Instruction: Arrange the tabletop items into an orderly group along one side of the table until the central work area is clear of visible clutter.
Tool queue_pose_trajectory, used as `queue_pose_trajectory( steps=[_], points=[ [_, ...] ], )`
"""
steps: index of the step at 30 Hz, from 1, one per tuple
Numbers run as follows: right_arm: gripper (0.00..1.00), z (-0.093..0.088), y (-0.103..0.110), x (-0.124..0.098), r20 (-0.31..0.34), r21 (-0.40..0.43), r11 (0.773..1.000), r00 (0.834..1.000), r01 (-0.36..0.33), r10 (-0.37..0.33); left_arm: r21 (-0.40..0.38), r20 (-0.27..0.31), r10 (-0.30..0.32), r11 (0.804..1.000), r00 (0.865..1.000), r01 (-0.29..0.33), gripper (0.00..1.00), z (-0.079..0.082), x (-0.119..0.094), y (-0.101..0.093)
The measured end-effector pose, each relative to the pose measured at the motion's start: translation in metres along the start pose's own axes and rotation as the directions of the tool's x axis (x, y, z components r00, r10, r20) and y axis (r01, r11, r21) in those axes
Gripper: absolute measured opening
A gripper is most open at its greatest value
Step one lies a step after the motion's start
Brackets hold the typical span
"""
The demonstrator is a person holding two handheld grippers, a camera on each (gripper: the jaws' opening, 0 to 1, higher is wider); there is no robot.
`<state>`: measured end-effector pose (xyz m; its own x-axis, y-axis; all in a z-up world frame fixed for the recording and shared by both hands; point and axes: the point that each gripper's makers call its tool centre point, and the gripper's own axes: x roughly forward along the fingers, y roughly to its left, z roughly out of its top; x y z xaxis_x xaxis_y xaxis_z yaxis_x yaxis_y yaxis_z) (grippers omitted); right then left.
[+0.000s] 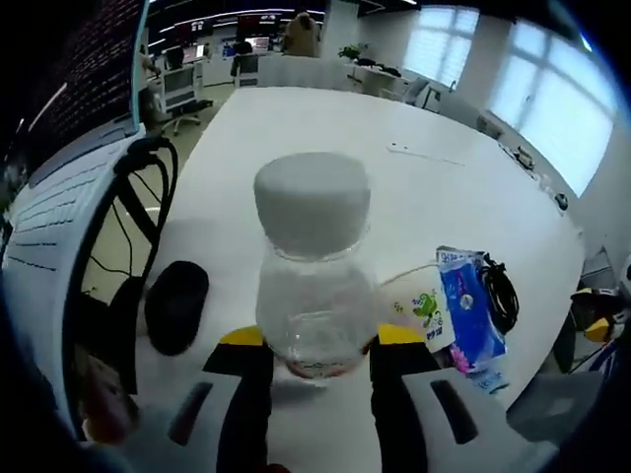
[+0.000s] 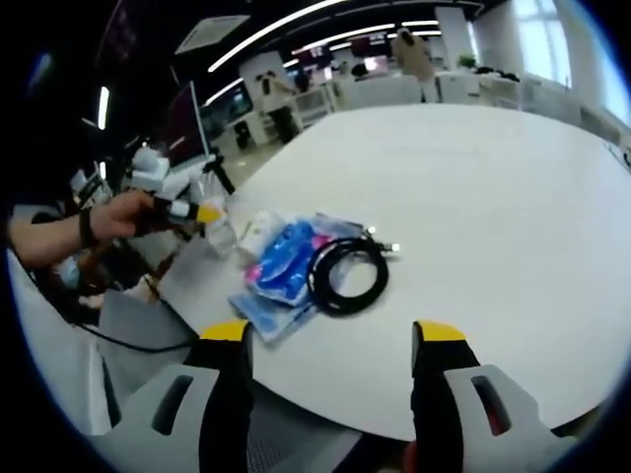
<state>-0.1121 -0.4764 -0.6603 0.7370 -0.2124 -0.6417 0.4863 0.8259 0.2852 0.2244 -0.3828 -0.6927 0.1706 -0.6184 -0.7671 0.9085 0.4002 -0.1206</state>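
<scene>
**Gripping the jar at the table edge**

Left gripper [image 1: 320,360] is clamped on a clear jar [image 1: 314,296] with white lid, standing on the white table [image 1: 434,197]. Blue packets [image 1: 468,310] lie at 3 o'clock, a black, possibly mouse-shaped object [image 1: 177,305] at 9 o'clock. Right gripper [image 2: 330,345] hangs spread and empty; a coiled cable [image 2: 347,276] lies at 12 o'clock.

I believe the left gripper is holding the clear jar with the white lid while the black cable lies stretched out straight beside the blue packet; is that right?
Not quite: the cable is coiled in a loop, not straight, as the right gripper view shows. The rest stands: the left gripper holds the clear jar with its white lid, and the cable lies beside the blue packet.
</scene>
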Motion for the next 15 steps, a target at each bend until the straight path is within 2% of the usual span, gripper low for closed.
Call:
queue_pose_trajectory(
  steps=[8,15],
  points=[
    [0.64,0.002,0.003,0.003,0.003,-0.003,1.0,1.0,-0.008,0.008,0.094,0.041,0.038,0.995,0.998,-0.041,0.38,-0.011,-0.006,-0.008],
    [0.64,-0.003,0.003,0.004,-0.01,-0.006,1.0,1.0,-0.013,0.013,0.116,0.065,0.062,0.991,0.996,-0.069,0.38,-0.013,-0.007,-0.008]
  ],
)
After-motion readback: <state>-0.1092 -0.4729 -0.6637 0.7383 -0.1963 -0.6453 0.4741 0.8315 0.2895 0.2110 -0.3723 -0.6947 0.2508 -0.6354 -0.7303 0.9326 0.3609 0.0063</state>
